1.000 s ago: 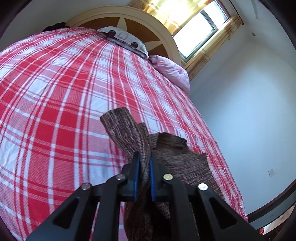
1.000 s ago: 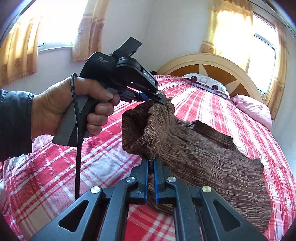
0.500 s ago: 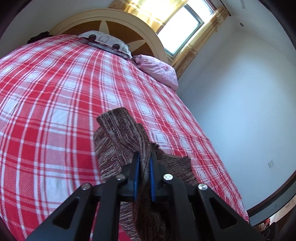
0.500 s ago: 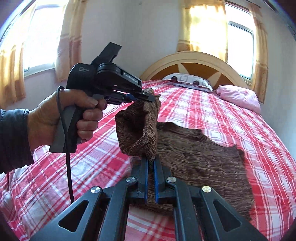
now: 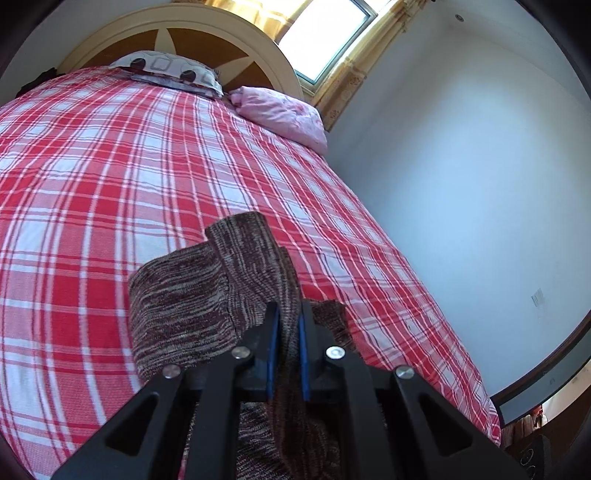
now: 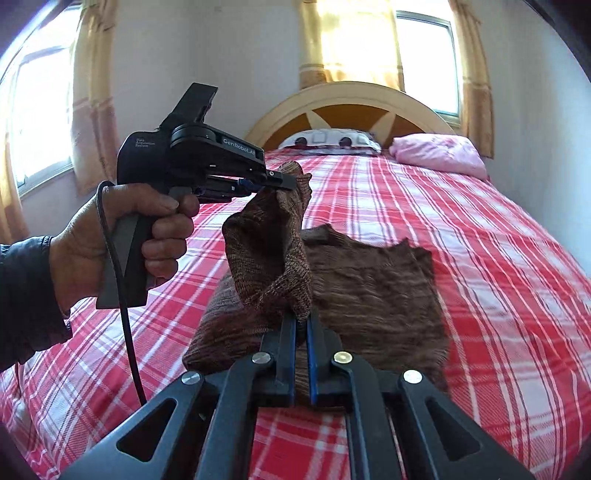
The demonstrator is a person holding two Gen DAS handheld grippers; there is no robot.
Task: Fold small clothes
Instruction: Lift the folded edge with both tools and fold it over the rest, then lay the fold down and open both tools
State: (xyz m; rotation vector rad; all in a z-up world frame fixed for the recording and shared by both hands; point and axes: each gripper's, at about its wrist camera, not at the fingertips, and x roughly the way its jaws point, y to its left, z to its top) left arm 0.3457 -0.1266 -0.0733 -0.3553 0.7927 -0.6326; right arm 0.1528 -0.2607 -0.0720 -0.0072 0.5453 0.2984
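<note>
Left wrist view: sits low and close over the plaid bed (image 5: 110, 177), aimed up its length toward the headboard (image 5: 177, 33). Right wrist view: a bit higher, same heading, facing the headboard (image 6: 351, 99). Shared by both: bed, headboard, pink pillow (image 5: 284, 118).

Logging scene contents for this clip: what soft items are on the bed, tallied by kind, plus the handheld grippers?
Brown knit garment: 1
Patterned pillow: 1
Pink pillow: 1
Red plaid bedspread: 1
Grippers: 2, left gripper and right gripper, both with jaws shut on the garment
Total: 6
</note>
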